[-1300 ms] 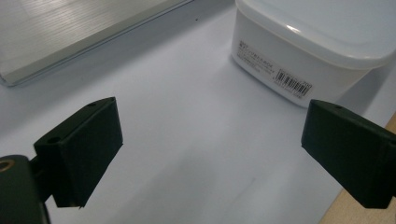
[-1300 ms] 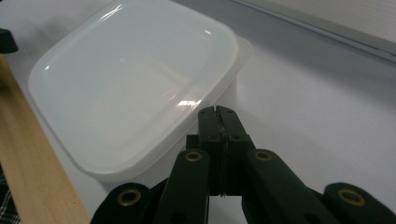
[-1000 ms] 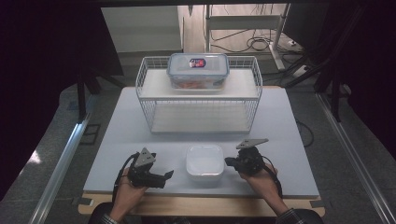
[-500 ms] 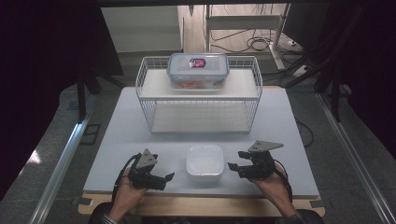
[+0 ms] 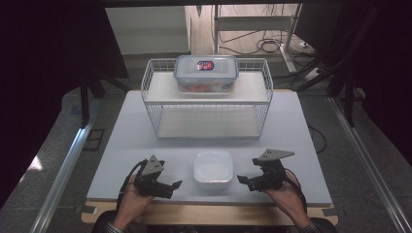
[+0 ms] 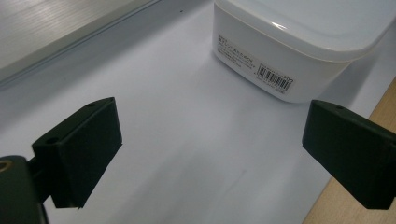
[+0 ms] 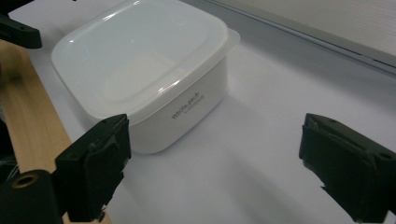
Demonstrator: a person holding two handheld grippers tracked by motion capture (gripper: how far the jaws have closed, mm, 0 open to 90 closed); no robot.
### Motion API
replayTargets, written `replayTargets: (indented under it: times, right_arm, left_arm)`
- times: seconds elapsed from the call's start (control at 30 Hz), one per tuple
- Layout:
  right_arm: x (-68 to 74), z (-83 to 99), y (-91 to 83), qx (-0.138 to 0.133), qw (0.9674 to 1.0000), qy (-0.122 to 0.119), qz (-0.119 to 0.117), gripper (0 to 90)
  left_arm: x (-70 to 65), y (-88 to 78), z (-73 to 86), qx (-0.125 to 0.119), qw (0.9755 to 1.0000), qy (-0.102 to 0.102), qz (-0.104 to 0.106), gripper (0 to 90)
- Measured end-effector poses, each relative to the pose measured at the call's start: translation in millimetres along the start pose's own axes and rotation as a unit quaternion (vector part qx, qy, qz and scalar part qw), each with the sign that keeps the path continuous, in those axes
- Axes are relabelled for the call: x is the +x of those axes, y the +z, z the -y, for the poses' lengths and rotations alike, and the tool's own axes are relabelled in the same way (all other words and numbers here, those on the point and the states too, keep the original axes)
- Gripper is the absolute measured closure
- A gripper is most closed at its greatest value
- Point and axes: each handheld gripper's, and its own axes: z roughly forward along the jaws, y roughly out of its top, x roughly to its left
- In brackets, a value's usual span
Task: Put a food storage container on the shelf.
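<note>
Flanking the lidded white container [image 5: 213,168]
Our left gripper [image 5: 172,186] and right gripper [image 5: 244,180] face it, jaws wide, holding nothing; the right's have just been opening.

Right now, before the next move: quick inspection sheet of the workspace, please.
Surface: white table top, light wooden strip along the near edge, no spills seen.
Job's things: white lidded container near the front edge, lid on, between the two grippers, touched by neither.
Clutter: wire rack at the back; a clear clip-lid box on its upper shelf, lower shelf bare.
Grippers: left gripper open, nothing between the jaws; right gripper open, jaws just opened wide, nothing between them.
Cables: one trails from each gripper; more cables on the floor behind the table.
Surroundings: dark drapes on both sides, metal rails along the floor.
</note>
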Motion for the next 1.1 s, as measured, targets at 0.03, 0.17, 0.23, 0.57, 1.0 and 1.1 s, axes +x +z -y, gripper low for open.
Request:
replayTargets:
  times: [0.03, 0.17, 0.23, 0.57, 1.0, 1.1]
  right_arm:
    - [0.0, -0.3, 0.3, 0.001, 1.0, 0.002, 0.0, 6.8]
    - [1.1, -1.5, 0.6, -0.002, 1.0, 0.006, -0.005, 4.9]
    - [3.3, -2.9, -0.8, -0.005, 1.0, 0.007, 0.0, 4.5]
    - [5.5, -11.8, -2.7, 0.007, 0.9998, 0.017, 0.002, 19.4]
    - [10.9, -25.7, 8.8, 0.002, 0.9999, 0.011, -0.012, 22.4]
    - [10.4, -27.7, 12.9, 0.006, 0.9998, 0.011, -0.015, 22.4]
  left_arm:
    - [0.0, 0.0, -0.1, 0.002, 1.0, -0.002, 0.001, 4.6]
    - [-0.9, -0.7, -2.2, 0.008, 0.9999, -0.004, 0.007, 3.7]
    - [-1.2, -1.8, -4.1, 0.004, 0.9999, -0.011, 0.013, 4.1]
    - [-4.7, 2.8, -21.4, -0.011, 0.9995, -0.008, 0.03, 13.0]
    - [-2.9, 22.3, -39.4, -0.033, 0.9966, -0.026, 0.071, 13.8]
    - [-2.0, 29.5, -42.6, -0.028, 0.9961, -0.031, 0.078, 13.7]
